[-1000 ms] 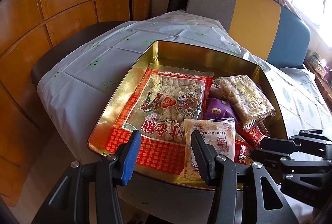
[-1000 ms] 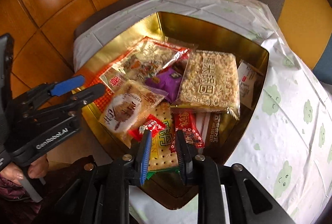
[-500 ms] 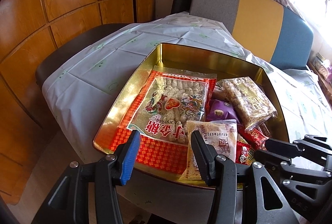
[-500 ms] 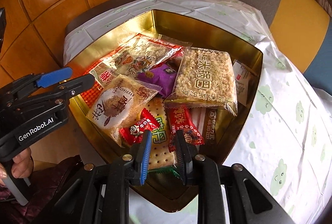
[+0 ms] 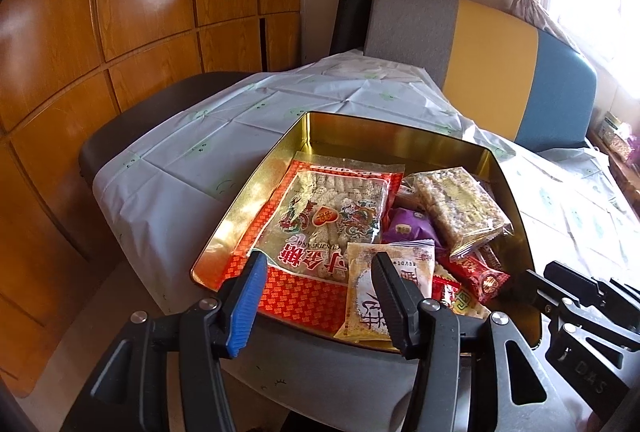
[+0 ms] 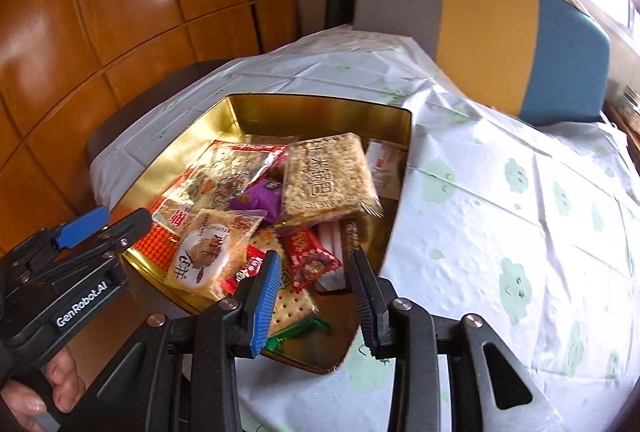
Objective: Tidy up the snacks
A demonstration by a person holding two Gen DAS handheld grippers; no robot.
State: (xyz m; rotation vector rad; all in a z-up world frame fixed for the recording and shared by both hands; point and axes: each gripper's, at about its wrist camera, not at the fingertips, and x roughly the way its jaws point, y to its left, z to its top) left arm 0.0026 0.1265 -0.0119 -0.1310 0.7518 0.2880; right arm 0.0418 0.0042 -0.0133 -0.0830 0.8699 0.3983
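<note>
A gold tin [image 5: 400, 136] is sitting on a table under a pale cloth [image 6: 500, 200], and the snack packets [image 5: 340, 216] are lying heaped inside it. The left gripper [image 5: 316, 296] is hovering over the tin's near edge, its jaws parted and empty, having just widened. The right gripper [image 6: 314, 288] is hanging above the near corner, jaws likewise just opening, gripping nothing.

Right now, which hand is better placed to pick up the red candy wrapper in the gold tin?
Right. Its tongs hang open just in front of the red candy wrapper at the gold tin's near corner. The left tongs face the big red bag instead.
</note>
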